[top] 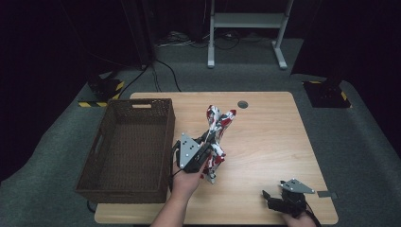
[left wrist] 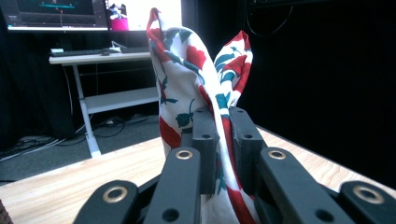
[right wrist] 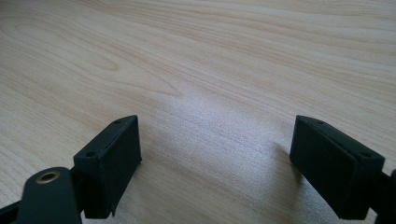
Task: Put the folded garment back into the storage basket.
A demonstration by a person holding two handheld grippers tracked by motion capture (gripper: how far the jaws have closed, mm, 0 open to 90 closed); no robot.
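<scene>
The left gripper has its jaws clamped on the cloth, which rises beyond them. The right gripper rests with jaws spread wide, bare bench between them.

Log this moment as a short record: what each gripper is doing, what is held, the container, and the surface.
left gripper: shut on the red, white and teal floral cloth, lifted so its ends point upward
right gripper: open, jaws wide apart, low over bare wood near the front right corner
container: dark brown woven basket with handle slots, on the table's left side, nothing visible inside
surface: light wooden table
</scene>
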